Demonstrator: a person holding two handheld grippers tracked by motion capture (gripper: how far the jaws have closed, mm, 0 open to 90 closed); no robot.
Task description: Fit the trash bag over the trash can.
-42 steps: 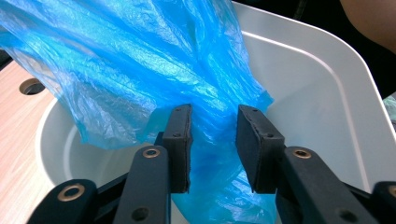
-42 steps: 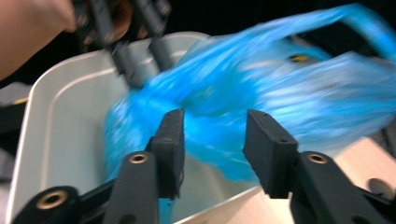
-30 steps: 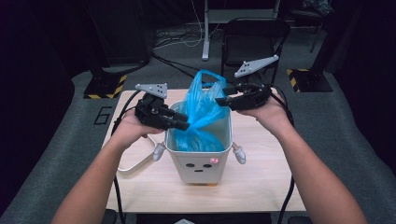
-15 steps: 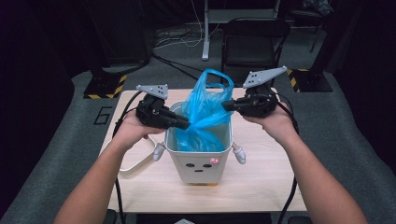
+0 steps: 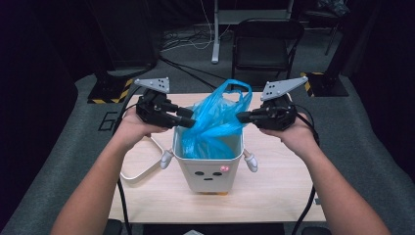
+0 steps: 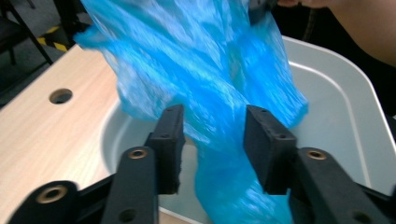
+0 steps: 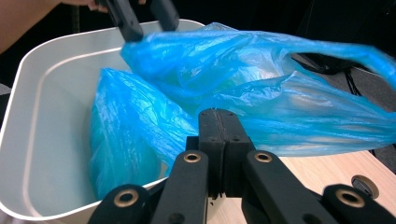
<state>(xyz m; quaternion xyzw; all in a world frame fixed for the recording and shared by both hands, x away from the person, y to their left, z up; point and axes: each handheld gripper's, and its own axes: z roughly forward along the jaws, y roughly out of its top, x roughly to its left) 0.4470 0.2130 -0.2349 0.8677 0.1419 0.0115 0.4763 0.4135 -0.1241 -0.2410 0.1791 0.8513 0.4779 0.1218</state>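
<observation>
1. Since a moment ago, my left gripper (image 5: 188, 119) has let its jaws part again after pinching tighter, and my right gripper (image 5: 243, 117) has clamped from half open to fully closed while easing outward; the blue plastic bag (image 5: 215, 122) stands stretched between us, its handle loop about as high as before.
2. Left gripper: my jaws stand partly apart, at a middling gap. In the left gripper view the blue film (image 6: 219, 107) runs straight up through that gap, closer to the right pad than the left. I cannot tell for sure that either pad presses on it, so I call this a loose straddle, not a grip.
3. Between my two sets of jaws: the bag hangs with its lower part down inside the white bin (image 5: 208, 174), and its upper part rises above the rim. The bin sits just below and ahead of both jaw tips, on the wooden table (image 5: 274, 191).
4. Right gripper: in the right gripper view my pads (image 7: 219, 140) meet flat against each other, no gap showing. The bag's edge (image 7: 280, 116) sits directly at and beyond their tips, pulled taut away from me toward the far gripper (image 7: 140, 16), so I hold a thin fold of film.
5. Just left of my right jaws lies the bin's open inside (image 7: 51, 130), pale and smooth.
</observation>
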